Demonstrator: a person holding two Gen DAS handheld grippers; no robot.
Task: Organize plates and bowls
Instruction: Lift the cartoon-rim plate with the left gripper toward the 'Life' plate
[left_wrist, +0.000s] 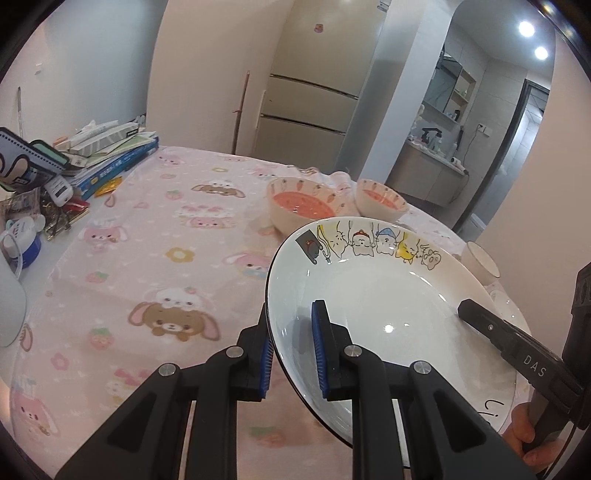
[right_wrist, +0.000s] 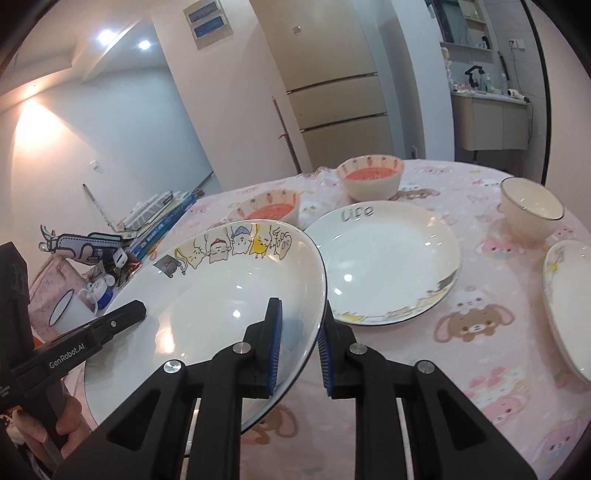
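A white cartoon-cat plate is held in the air by both grippers. My left gripper is shut on its left rim; my right gripper is shut on its right rim. Each gripper shows in the other's view: the right one, the left one. A second white plate marked "Life" lies on the pink tablecloth right of the held plate. Two carrot-pattern bowls with orange insides stand behind. A plain cream bowl stands at the right.
Another patterned plate lies at the table's right edge. Books, a mug, a pouch and small clutter fill the table's left side. A fridge stands behind the table.
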